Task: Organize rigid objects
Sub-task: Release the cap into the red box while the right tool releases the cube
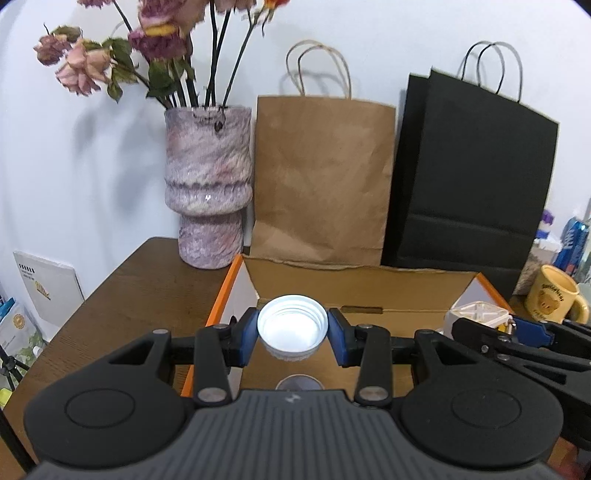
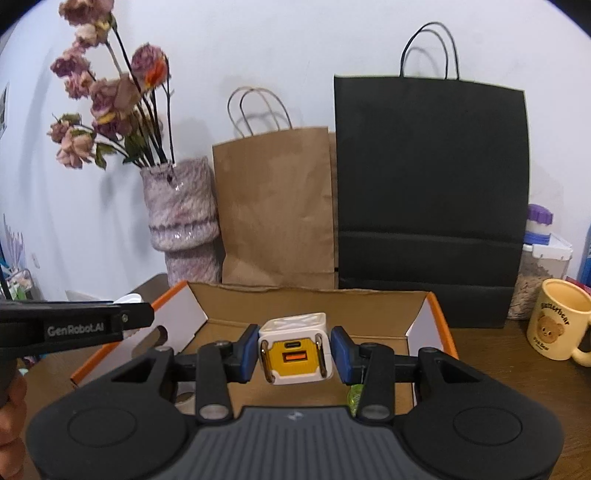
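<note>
Cardboard box (image 1: pixel 362 291) lies open below both my tongs. My left gripper (image 1: pixel 291 332) pinches a white bottle cap (image 1: pixel 291 328) above its near-left part; my right gripper (image 2: pixel 295 350) clamps a white-and-yellow charger cube (image 2: pixel 293 349) above its middle.

The floor of the cardboard box (image 1: pixel 369 280) is largely covered in the left wrist view by the left gripper (image 1: pixel 291 330) and its housing. A round grey object (image 1: pixel 299 382) inside the box is seen only as an arc above the housing; its kind cannot be told. In the right wrist view, a green object (image 2: pixel 355 394) is mostly concealed behind the linkage of the right gripper (image 2: pixel 294 356). The flowers (image 1: pixel 155 33) are cut off by the upper edge. The lower part of the black bag (image 2: pixel 430 192) is masked by the box. The blue packaging (image 1: pixel 574 240) at the right edge is cropped and its print is unreadable.
</note>
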Demonstrator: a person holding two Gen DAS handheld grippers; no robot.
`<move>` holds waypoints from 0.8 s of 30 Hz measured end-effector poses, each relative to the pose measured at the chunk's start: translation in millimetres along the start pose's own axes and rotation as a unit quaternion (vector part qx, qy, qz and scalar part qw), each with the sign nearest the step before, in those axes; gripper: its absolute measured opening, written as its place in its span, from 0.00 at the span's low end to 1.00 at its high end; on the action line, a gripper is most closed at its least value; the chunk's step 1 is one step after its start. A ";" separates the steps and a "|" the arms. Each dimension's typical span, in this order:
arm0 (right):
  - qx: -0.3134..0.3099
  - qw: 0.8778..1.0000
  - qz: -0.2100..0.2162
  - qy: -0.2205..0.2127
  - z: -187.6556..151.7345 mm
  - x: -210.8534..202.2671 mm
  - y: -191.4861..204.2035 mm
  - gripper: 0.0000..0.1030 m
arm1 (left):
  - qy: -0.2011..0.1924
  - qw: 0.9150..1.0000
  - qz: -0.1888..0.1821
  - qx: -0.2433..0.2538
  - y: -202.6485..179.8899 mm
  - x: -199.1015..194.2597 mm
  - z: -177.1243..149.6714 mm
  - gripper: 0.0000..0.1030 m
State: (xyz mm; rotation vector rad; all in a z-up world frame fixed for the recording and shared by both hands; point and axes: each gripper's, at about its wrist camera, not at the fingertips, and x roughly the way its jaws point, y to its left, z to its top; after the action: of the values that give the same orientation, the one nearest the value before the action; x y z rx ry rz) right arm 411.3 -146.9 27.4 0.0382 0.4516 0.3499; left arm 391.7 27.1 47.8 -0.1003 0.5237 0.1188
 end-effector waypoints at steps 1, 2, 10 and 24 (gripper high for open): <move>-0.002 1.000 -0.001 0.004 -0.6 4.4 -0.2 0.39 | 0.004 1.000 0.003 0.002 -0.2 4.1 -0.9 0.40; -0.003 1.000 -0.001 0.007 -1.2 7.8 0.2 0.39 | 0.008 1.000 0.006 0.004 -0.4 8.6 -2.2 0.40; -0.012 0.999 -0.004 0.032 -14.7 26.6 1.1 0.39 | 0.036 0.999 0.017 0.019 -1.0 31.4 -13.1 0.40; -0.035 0.997 -0.041 0.054 -21.3 30.8 3.0 0.90 | 0.020 0.999 0.025 0.023 0.8 25.8 -10.5 1.00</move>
State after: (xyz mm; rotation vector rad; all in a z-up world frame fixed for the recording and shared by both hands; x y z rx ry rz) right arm 426.9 -134.5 -4.4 -0.0680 0.5465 0.2868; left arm 408.5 28.8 25.6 -0.0456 0.5684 0.1533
